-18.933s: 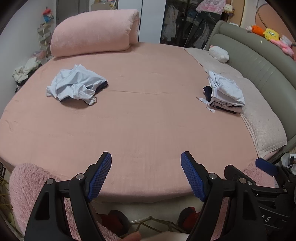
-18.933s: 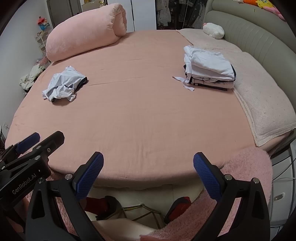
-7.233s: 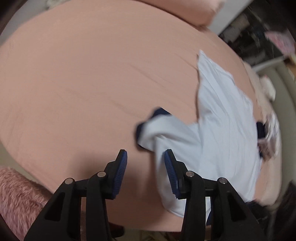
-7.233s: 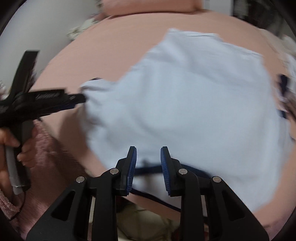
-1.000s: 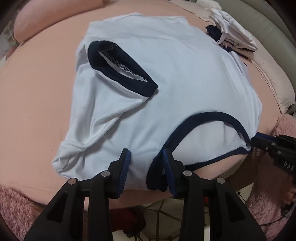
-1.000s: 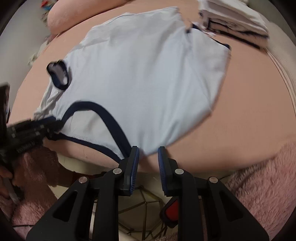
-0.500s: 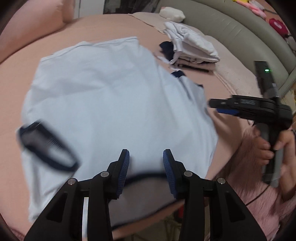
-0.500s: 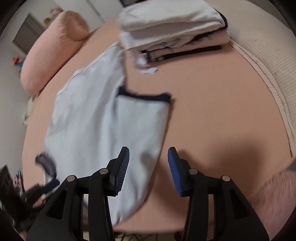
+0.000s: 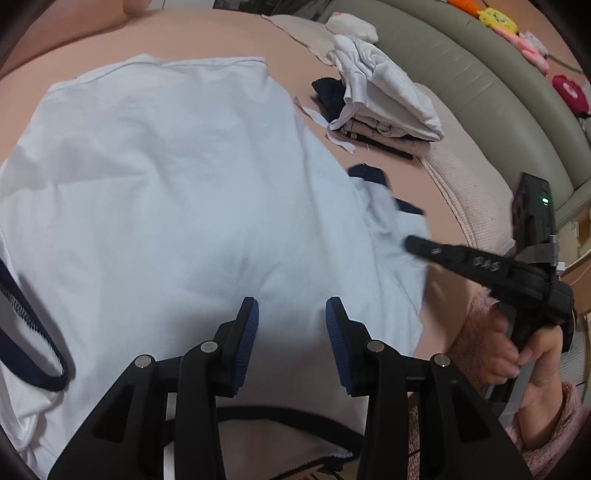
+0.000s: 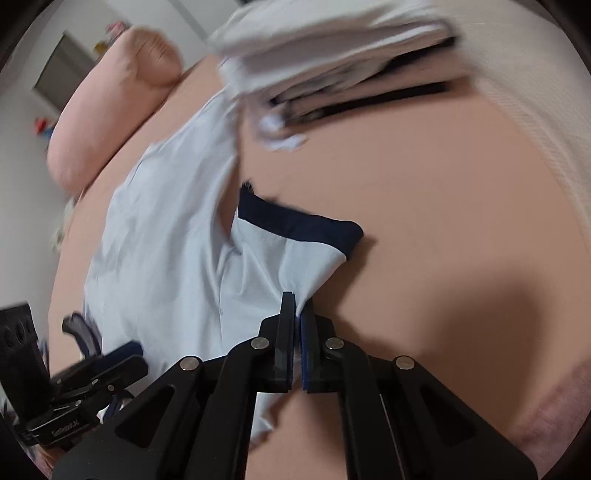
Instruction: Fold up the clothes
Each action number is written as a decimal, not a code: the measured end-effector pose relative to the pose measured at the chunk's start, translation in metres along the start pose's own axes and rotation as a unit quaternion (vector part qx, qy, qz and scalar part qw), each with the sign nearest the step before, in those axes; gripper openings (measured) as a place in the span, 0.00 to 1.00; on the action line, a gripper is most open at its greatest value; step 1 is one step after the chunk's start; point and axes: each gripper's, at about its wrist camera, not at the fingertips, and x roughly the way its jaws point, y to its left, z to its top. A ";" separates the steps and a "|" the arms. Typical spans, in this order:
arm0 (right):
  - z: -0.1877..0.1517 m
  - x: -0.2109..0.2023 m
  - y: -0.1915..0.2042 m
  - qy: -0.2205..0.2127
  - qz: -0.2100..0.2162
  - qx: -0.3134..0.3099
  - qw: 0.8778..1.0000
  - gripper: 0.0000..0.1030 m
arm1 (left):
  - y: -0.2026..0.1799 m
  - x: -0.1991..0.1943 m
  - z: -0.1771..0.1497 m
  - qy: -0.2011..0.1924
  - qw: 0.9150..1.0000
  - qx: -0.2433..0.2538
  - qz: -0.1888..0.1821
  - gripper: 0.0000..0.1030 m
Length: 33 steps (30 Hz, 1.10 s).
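Note:
A light blue T-shirt (image 9: pixel 166 177) with navy trim lies spread on the pink bed (image 9: pixel 221 33). My left gripper (image 9: pixel 291 321) hovers open above the shirt, just beyond the navy collar (image 9: pixel 280 413), with nothing between its pads. In the right wrist view, my right gripper (image 10: pixel 297 310) is shut on the lower edge of the shirt's right sleeve (image 10: pixel 280 254), below its navy cuff (image 10: pixel 295 218). The left wrist view shows the right gripper (image 9: pixel 412 242) with its tip on that sleeve, held by a hand (image 9: pixel 517 354). The shirt's other sleeve cuff (image 9: pixel 22 332) lies at the far left.
A stack of folded clothes (image 9: pixel 384 107) sits on the bed beyond the sleeve. A beige quilted blanket (image 9: pixel 465 184) and a grey-green padded headboard (image 9: pixel 480 85) run along the right. A pink rolled bolster (image 10: pixel 110 92) lies at the far end. The bed's near edge is close below the grippers.
The right gripper was open above the sleeve and has now come down and shut on its edge. The left gripper shifted slightly over the shirt and stays open.

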 end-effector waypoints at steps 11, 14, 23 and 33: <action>-0.013 -0.044 0.099 -0.055 0.101 -0.163 0.980 0.01 | 0.024 -0.016 -0.008 -0.029 0.999 -0.042 -0.013 0.39; -0.031 0.003 0.139 0.049 0.089 -0.237 0.966 0.04 | 0.038 -0.020 -0.009 -0.037 0.997 -0.068 -0.017 0.39; -0.026 -0.061 0.109 -0.005 0.103 -0.169 0.980 0.17 | 0.028 -0.026 0.000 -0.075 0.995 -0.051 -0.041 0.39; -0.029 0.032 0.076 0.089 -0.025 -0.148 0.985 0.15 | -0.014 0.028 0.016 -0.015 0.987 0.075 0.141 0.34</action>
